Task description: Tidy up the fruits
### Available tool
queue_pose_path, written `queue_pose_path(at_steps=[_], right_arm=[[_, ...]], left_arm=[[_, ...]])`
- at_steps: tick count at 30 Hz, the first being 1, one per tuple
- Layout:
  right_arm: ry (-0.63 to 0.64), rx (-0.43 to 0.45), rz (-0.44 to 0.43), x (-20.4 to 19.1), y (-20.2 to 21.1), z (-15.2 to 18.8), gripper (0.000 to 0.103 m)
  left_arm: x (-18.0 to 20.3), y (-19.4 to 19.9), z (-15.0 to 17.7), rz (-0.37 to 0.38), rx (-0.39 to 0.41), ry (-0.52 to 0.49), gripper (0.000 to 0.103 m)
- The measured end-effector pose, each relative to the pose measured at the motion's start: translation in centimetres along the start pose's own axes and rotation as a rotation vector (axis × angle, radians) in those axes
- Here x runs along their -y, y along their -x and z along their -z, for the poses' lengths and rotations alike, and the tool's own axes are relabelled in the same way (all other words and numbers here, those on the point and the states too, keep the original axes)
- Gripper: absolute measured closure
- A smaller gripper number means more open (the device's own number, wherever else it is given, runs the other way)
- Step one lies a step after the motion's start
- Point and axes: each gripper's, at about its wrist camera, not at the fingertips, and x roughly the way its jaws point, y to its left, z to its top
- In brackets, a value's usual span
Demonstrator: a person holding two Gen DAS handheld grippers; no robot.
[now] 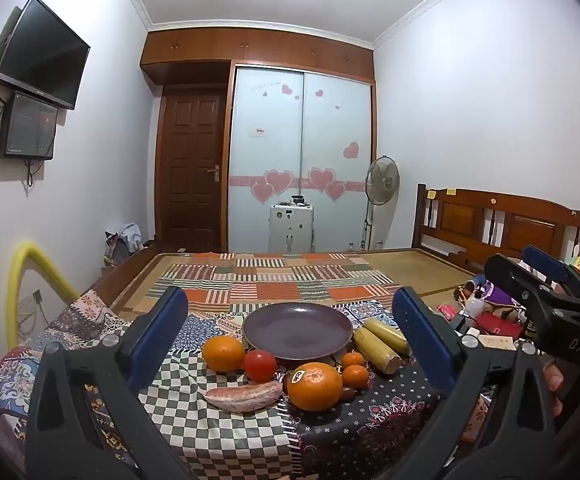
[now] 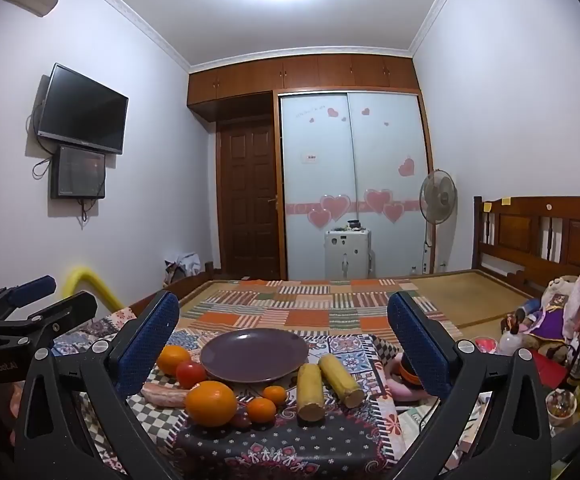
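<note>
Fruit lies beside our empty plate (image 1: pixel 297 330): big orange (image 1: pixel 314 386), second orange (image 1: pixel 223 353), tomato (image 1: pixel 260 365), two mandarins (image 1: pixel 354 368). Left tool (image 1: pixel 290 336) and right tool (image 2: pixel 283 338) hover wide open, holding nothing. Nothing plated yet; next we pick one fruit, likely the big orange.

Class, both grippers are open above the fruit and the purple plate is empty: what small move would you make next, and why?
Probably lower the left gripper over the large sticker-marked orange. Its jaws stand wide open, that orange lies nearest, and the round purple plate just behind holds nothing yet.
</note>
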Motion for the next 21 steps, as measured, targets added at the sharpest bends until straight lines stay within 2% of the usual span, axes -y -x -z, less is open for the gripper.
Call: queue_pose_path(at_steps=[21], right_arm=[[-0.011,-0.004,-0.001,0.1,0.6,-0.1,0.000]], left_arm=[[0.3,0.8,0.1,-0.014,-0.004,-0.008,0.000]])
